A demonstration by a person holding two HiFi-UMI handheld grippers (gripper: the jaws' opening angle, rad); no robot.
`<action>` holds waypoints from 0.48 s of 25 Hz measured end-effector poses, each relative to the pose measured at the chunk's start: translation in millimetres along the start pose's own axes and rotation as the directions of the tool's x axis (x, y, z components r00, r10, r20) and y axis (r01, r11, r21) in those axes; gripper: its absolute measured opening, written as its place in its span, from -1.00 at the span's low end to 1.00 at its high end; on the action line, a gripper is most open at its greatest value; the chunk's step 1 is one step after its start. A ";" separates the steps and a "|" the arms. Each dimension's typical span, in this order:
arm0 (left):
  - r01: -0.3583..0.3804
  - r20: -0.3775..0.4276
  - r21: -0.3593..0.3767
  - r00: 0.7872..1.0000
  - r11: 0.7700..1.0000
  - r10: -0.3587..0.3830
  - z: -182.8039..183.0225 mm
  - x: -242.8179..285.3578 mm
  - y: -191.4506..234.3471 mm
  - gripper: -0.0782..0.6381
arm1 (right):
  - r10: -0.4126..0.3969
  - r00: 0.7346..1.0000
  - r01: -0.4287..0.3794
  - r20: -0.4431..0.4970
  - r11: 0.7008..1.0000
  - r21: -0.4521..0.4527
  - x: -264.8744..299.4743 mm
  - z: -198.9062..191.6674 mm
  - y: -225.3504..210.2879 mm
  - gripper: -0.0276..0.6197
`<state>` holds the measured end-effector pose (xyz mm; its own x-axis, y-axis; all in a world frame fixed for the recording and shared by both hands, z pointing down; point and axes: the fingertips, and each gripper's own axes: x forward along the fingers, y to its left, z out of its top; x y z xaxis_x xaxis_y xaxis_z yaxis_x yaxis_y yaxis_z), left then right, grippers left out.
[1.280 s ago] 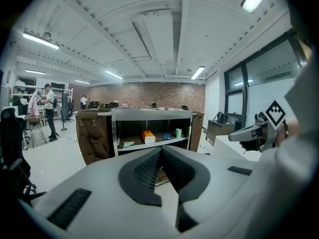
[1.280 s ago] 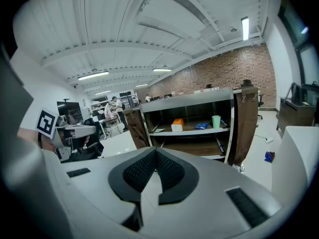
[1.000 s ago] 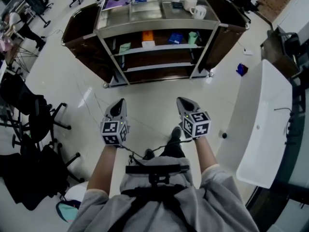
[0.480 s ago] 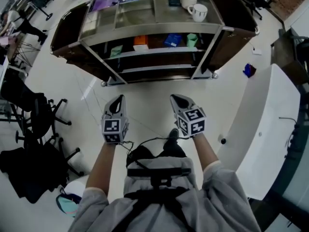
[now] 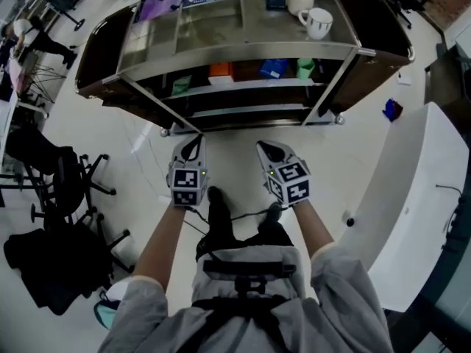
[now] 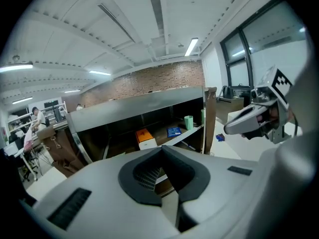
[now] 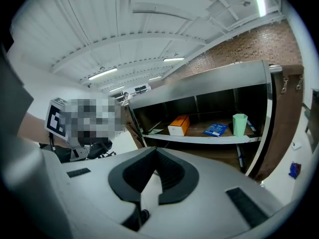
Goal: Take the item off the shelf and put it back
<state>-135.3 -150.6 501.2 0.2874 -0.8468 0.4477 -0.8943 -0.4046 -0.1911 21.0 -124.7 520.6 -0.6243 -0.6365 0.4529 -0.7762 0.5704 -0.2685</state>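
Note:
A steel and dark wood shelf unit (image 5: 243,50) stands ahead of me. Its middle shelf holds an orange and white box (image 5: 221,70), a blue packet (image 5: 273,68) and a green cup (image 5: 305,68). My left gripper (image 5: 193,145) and right gripper (image 5: 266,150) hover side by side above the floor, short of the shelf's front. Both are shut and hold nothing. In the left gripper view the box (image 6: 144,137) lies straight beyond the closed left gripper (image 6: 161,149). From the right gripper (image 7: 155,153) I see the box (image 7: 178,125), the packet (image 7: 215,129) and the cup (image 7: 239,124).
White mugs (image 5: 318,22) and a purple item (image 5: 152,7) sit on the shelf's top. Office chairs (image 5: 62,186) and a black bag (image 5: 44,263) stand at the left. A white table (image 5: 412,197) runs along the right, with a blue object (image 5: 392,109) on the floor.
Both grippers have moved forward to the shelf as the person stepped closer. The shelf now fills more of the view. The jaws stayed shut.

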 end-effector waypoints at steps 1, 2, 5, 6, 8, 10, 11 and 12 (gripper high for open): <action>0.011 -0.002 0.010 1.000 1.000 -0.011 -1.4 8.3 0.7 -0.76 | -0.008 1.000 0.008 0.000 1.000 0.000 6.5 -0.1 -0.2 -0.89; 0.019 -0.007 0.018 1.000 1.000 -0.018 -2.3 16.1 2.4 -0.76 | -0.015 1.000 0.015 0.002 1.000 0.002 13.5 0.0 -0.2 -0.89; 0.037 -0.023 0.020 0.999 0.999 -0.037 -0.8 41.8 11.7 -0.76 | -0.037 0.999 0.037 0.006 0.999 0.018 36.2 3.8 -3.1 -0.89; 0.044 -0.026 0.013 0.999 0.999 -0.043 -1.2 50.0 14.2 -0.76 | -0.042 0.999 0.042 0.004 0.999 0.021 42.6 4.7 -4.3 -0.89; 0.050 -0.029 -0.008 0.998 0.999 -0.050 -3.9 64.6 19.0 -0.76 | -0.048 0.999 0.048 0.002 0.998 0.029 54.5 6.3 -6.0 -0.89; 0.047 -0.023 -0.036 0.999 0.998 -0.048 -4.7 80.1 24.2 -0.76 | -0.055 0.998 0.055 0.007 0.998 0.044 66.2 7.2 -9.7 -0.89; 0.046 -0.015 -0.057 0.999 0.997 -0.047 -4.0 88.5 26.1 -0.76 | -0.061 0.998 0.060 0.009 0.997 0.049 71.8 7.0 -12.7 -0.89; 0.047 -0.007 -0.083 0.999 0.995 -0.048 -3.4 97.3 27.4 -0.75 | -0.067 0.998 0.067 0.009 0.996 0.054 77.0 6.2 -16.1 -0.89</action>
<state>-133.0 -242.9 542.5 0.3277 -0.8240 0.4622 -0.9050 -0.4143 -0.0969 -15.2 -186.1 554.6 -0.5714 -0.6779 0.4625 -0.8198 0.4978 -0.2830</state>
